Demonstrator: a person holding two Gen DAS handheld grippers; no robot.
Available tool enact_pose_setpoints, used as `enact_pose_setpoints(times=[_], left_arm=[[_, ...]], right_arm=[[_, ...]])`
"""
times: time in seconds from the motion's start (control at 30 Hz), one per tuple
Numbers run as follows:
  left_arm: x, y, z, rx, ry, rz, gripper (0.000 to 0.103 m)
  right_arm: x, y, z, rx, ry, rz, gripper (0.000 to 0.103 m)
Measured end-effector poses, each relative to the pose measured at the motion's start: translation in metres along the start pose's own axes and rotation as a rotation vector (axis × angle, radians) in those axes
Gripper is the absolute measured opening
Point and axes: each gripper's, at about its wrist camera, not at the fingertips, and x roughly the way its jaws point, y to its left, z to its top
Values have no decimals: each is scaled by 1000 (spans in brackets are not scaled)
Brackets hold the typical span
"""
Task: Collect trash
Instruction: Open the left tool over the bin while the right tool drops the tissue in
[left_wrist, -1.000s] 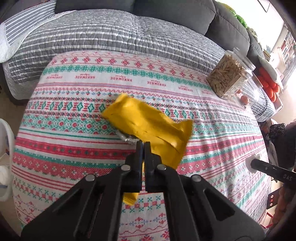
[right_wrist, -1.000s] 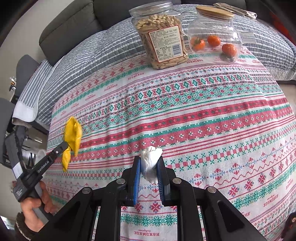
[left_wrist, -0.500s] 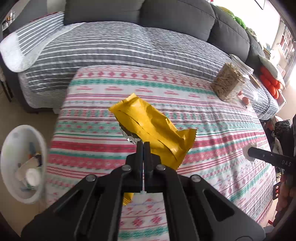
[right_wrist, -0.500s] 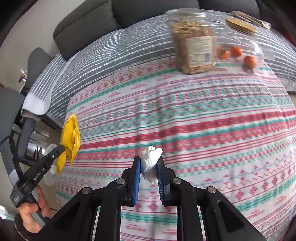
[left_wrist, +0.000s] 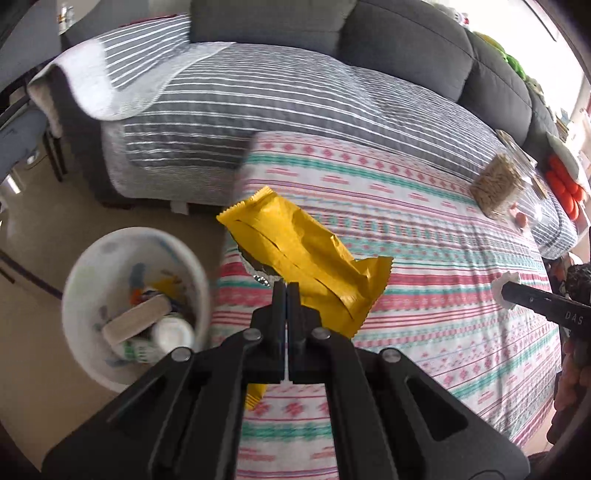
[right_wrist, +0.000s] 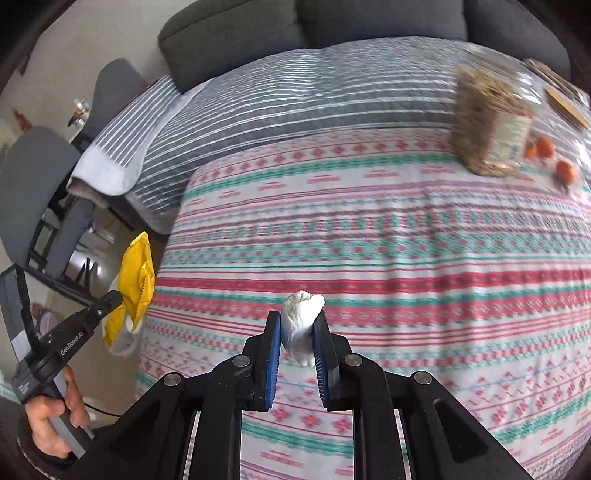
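My left gripper (left_wrist: 286, 286) is shut on a yellow snack wrapper (left_wrist: 303, 254) and holds it in the air at the table's left edge. It also shows in the right wrist view (right_wrist: 135, 280). A white trash bin (left_wrist: 136, 306) with several bits of rubbish stands on the floor, lower left of the wrapper. My right gripper (right_wrist: 297, 325) is shut on a crumpled white tissue (right_wrist: 301, 325) above the patterned tablecloth (right_wrist: 406, 258). The tissue also shows in the left wrist view (left_wrist: 506, 288).
A jar of nuts (right_wrist: 487, 129) and a clear container with small orange fruits (right_wrist: 554, 155) stand at the table's far right. A sofa with a grey striped cover (left_wrist: 295, 96) runs behind the table. A grey chair (right_wrist: 40, 192) stands at the left.
Both grippers have moved left with their loads. The left gripper now reaches the table's left edge, and the trash bin has come fully into view beside the wrapper.
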Motion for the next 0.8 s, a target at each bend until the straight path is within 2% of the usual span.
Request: enact_pose_setpoints(times=[0.37, 0.63, 0.8], left_arm=[[-12, 65, -3, -81, 14, 74, 1], [-6, 114, -11, -152, 60, 160, 1], [-2, 134, -13, -179, 65, 166, 1]], right_arm=[[28, 69, 2, -126, -5, 34, 17], [50, 102, 2, -178, 4, 56, 17], [62, 122, 3, -207, 7, 82, 17]])
